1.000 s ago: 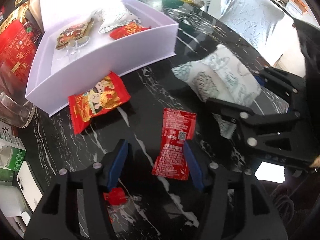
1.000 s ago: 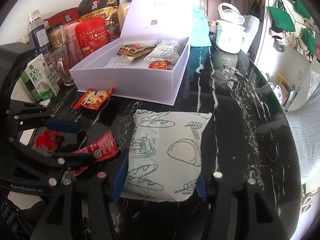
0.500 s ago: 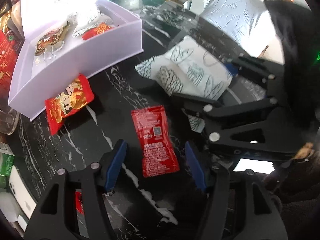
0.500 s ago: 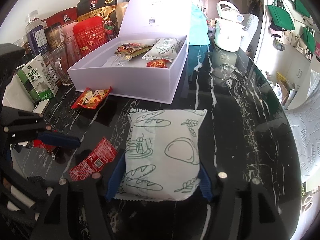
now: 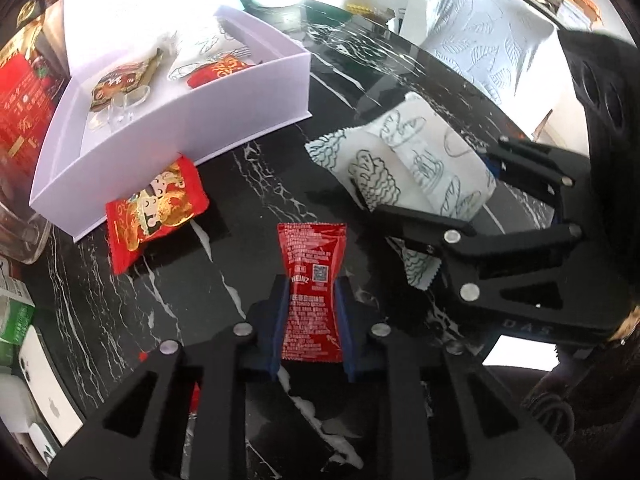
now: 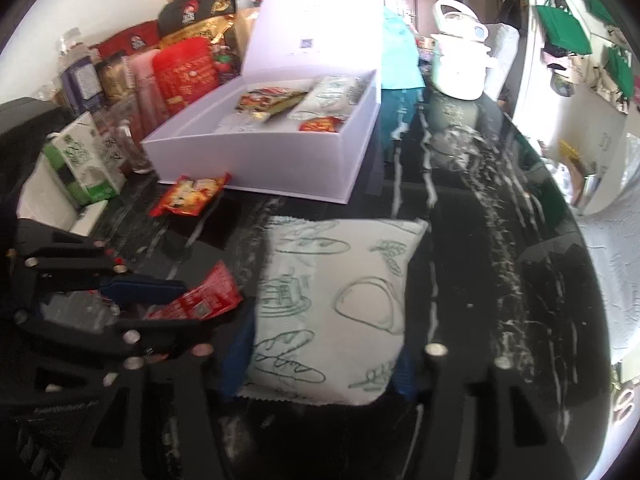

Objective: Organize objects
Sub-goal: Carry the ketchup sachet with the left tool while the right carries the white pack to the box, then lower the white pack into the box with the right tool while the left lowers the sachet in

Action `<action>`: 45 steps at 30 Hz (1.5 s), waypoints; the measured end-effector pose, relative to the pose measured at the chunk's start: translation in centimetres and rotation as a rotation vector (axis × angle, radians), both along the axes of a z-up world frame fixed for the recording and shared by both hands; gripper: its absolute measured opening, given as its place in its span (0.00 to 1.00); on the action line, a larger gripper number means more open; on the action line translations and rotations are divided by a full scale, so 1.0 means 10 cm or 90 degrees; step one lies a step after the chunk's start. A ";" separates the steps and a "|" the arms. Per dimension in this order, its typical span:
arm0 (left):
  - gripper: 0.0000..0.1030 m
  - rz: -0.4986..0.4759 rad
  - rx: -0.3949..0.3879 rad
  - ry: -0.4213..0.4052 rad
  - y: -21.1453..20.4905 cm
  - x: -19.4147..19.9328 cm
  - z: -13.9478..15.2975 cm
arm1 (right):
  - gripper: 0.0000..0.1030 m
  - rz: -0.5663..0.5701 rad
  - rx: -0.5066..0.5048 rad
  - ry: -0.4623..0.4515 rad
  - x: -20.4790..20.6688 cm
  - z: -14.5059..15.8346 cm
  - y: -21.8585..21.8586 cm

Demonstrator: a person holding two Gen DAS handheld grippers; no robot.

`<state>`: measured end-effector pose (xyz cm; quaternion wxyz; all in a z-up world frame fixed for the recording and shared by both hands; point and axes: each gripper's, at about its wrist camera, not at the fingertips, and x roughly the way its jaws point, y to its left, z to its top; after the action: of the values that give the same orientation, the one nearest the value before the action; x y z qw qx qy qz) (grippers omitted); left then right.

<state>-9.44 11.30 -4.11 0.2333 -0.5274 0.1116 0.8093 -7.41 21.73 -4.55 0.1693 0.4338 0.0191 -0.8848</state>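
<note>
— Compared with one second before, what has been changed?

— Narrowed much is the gap of the left gripper. Earlier the red ketchup sachet was lying loose between wide blue pads; now its lower half is pinched by them from both sides, and the jaws are closing at this moment. The sachet is also turned more upright in the left wrist view, and its top end points to 12 o'clock.

— And the right gripper?

— The right gripper is set around the white bread packet, which is printed with green drawings. Its jaws are closing too. The blue pads are seen against both lower sides of the packet, so it is taken as gripped, though this view is blurred a little. The packet has been kept nearly at the same place.

— Where are the other things found?

— On the black marble table. At 11 o'clock from the sachet, in the left wrist view, a red snack packet is lying against the front wall of the white gift box. The box lid is open, and some snack packets are lying inside. At 9 o'clock a green and white carton is standing, and at 1 o'clock in the right wrist view a white pot is seen.
</note>
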 end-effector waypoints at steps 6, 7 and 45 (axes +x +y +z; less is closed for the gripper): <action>0.18 0.013 0.032 -0.013 -0.22 0.11 0.04 | 0.53 -0.007 -0.015 0.003 0.02 0.02 0.02; 0.18 0.014 0.034 -0.010 -0.23 0.11 0.06 | 0.53 -0.006 -0.019 0.004 0.02 0.03 0.02; 0.18 0.140 0.074 0.158 -1.02 -0.35 0.98 | 0.52 0.041 -0.004 0.120 -0.19 1.03 -0.56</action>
<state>-12.95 1.11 5.64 0.1575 -0.4183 0.0342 0.8939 -9.32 16.09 5.79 0.1966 0.3474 0.0462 -0.9157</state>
